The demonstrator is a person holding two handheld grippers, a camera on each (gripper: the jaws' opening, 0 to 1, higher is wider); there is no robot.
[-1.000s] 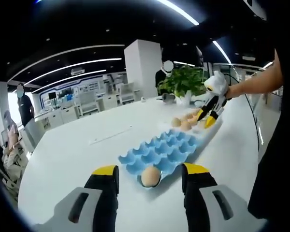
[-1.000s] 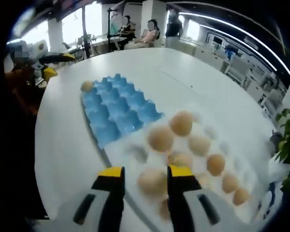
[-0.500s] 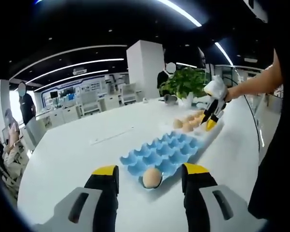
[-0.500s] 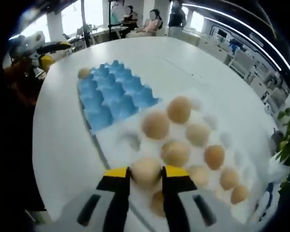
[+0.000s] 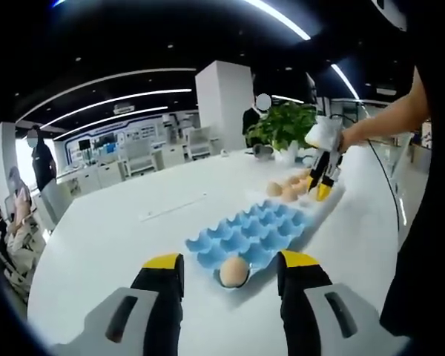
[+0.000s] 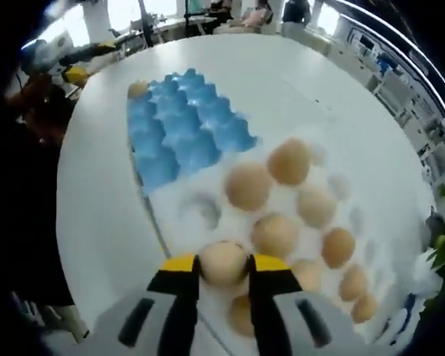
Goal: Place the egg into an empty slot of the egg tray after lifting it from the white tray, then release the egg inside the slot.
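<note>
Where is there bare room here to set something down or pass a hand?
Free: the blue egg tray, empty except one egg at its far corner, and the bare white table beside it. Crowded: the white tray, packed with eggs, where the right gripper clamps an egg.

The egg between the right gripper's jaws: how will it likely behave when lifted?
The egg is smooth and round, so it may slip between the right gripper jaws. Its shell probably cracks under a hard squeeze. Set on the flat table, it would likely roll.
</note>
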